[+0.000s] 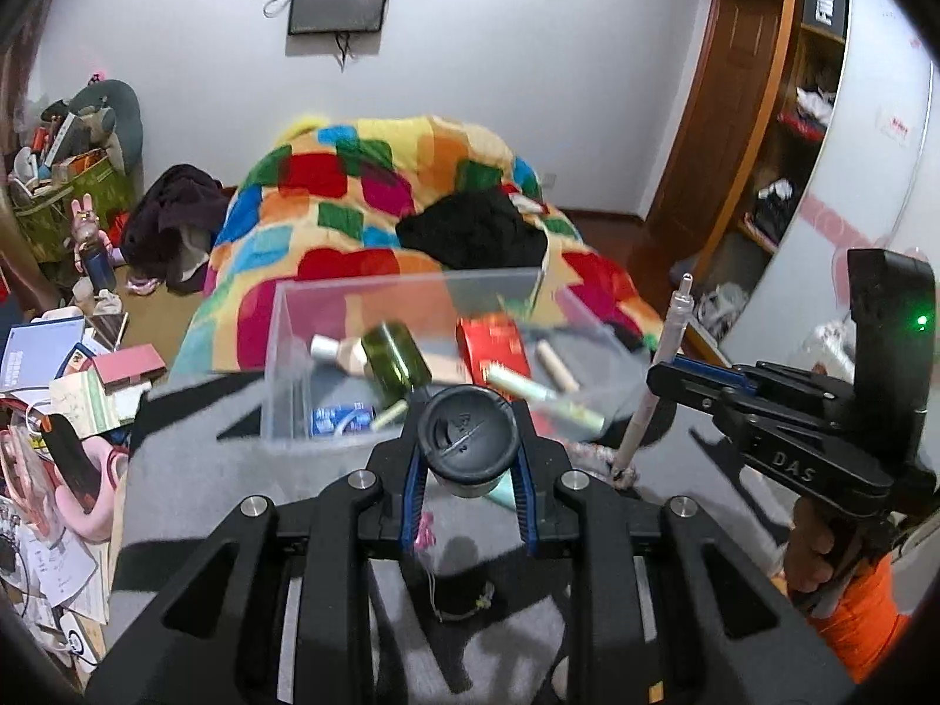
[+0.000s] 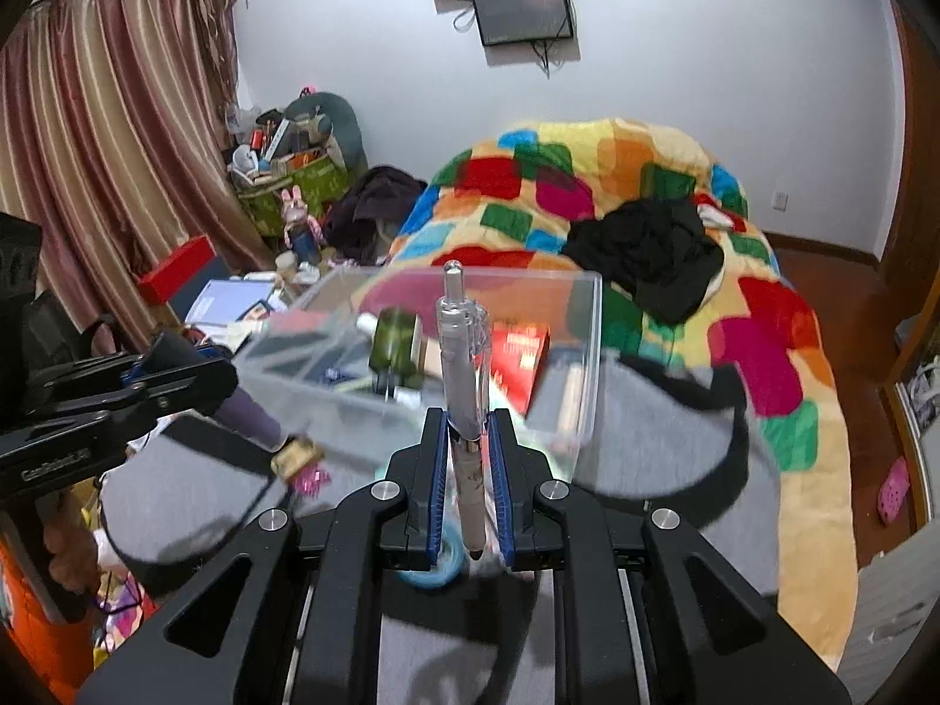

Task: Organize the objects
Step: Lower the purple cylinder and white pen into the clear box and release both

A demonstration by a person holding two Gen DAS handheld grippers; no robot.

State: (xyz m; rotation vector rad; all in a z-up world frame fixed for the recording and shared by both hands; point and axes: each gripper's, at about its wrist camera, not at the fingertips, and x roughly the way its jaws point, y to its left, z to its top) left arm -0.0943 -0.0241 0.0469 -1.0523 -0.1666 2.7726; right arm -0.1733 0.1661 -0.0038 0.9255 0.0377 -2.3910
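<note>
The left gripper [image 1: 467, 458], at lower centre, is clamped on a black-capped cylindrical bottle [image 1: 468, 437]. The right gripper [image 2: 466, 458] grips a clear-and-grey click pen [image 2: 462, 364] upright. Above both, mid-frame, sits the clear plastic bin [image 1: 282, 352] holding a green bottle [image 1: 395, 359] and red box [image 1: 490, 346].
</note>
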